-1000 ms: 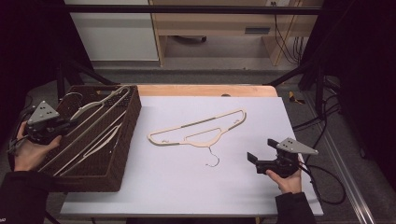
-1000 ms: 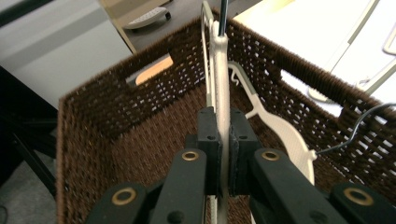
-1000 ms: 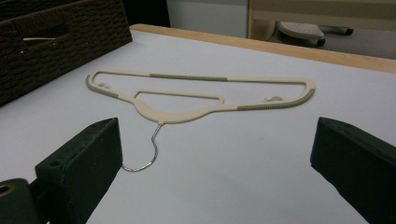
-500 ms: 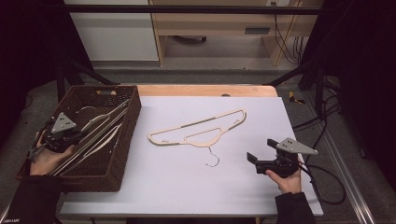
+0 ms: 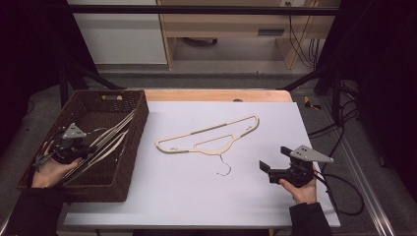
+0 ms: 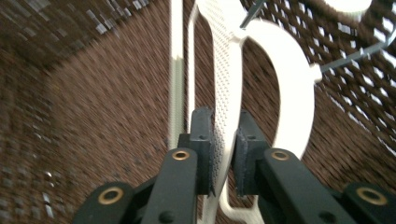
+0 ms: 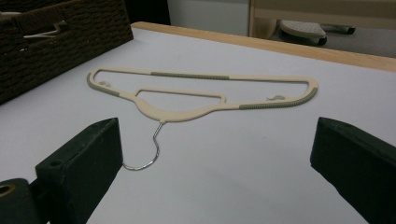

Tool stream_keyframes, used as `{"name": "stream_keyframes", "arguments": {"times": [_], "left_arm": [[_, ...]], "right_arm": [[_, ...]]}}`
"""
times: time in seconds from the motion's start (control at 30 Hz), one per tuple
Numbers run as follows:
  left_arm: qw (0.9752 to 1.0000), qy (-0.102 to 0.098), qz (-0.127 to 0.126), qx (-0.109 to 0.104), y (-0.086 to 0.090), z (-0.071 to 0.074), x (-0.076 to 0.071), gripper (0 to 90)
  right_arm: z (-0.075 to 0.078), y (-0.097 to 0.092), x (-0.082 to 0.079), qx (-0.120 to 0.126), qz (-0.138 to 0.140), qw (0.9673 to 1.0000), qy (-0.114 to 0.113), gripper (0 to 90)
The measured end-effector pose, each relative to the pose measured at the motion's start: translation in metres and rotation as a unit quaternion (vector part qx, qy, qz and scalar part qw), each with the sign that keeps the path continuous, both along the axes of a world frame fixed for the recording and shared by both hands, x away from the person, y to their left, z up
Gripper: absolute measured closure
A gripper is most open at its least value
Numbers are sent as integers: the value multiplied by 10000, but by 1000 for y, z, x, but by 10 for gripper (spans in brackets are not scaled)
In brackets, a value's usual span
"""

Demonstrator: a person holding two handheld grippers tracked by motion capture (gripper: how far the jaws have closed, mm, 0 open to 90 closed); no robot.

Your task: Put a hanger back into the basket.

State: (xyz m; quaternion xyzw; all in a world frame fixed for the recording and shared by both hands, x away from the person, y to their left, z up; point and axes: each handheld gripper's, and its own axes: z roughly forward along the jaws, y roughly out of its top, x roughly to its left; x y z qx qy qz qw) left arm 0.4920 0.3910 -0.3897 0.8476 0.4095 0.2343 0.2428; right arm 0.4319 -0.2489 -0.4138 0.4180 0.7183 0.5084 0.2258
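Note:
A dark woven basket [image 5: 140, 118] at the table's left holds several white hangers [image 5: 112, 133]. My left gripper [image 5: 84, 147] is down inside it, pointing along them. In the left gripper view its jaws [image 6: 224, 122] straddle the flat perforated strip of one white hanger [image 6: 290, 84]; they have just been opening, and a thin gap shows at one pad. A cream hanger [image 5: 216, 129] with a wire hook [image 5: 225, 167] lies flat mid-table. My right gripper [image 5: 275, 160] rests near the table's front right, open and aimed at that cream hanger [image 7: 187, 75], nothing between its jaws [image 7: 217, 125].
The white table top [image 5: 206, 196] has a wooden strip [image 5: 216, 94] along its far edge. Cables [image 5: 339, 187] trail off the right side. The basket [image 7: 70, 32] wall rises at the left of the right gripper view. Cabinets stand beyond the table.
My left hand has come down from the basket's left rim into the basket, among the white hangers. The right hand and the cream hanger have not moved.

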Motion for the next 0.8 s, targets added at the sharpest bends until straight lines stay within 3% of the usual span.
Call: {"name": "stream_keyframes", "arguments": {"times": [0.2,0.27,0.5,0.6,0.77,0.8], "left_arm": [[9998,170,-84,-41,-2,1,-2,733],[9998,139,-174,20,-5,6,-5,713],[9995,-6,-300,-83,-7,20,-13,651],[9994,-142,-288,-105,-6,25,-16,631],[9975,-597,-326,-199,-9,48,-30,575],[9961,-752,-254,-391,-12,50,-31,554]], "right_arm": [[1,1,0,-1,17,10000,1,29],[1,1,0,2,40,10000,-6,29],[3,3,-1,4,37,10000,-42,30],[3,3,-2,-5,66,10000,-45,30],[5,4,-2,32,60,10000,-69,31],[5,5,-2,59,43,10000,-52,31]]}}
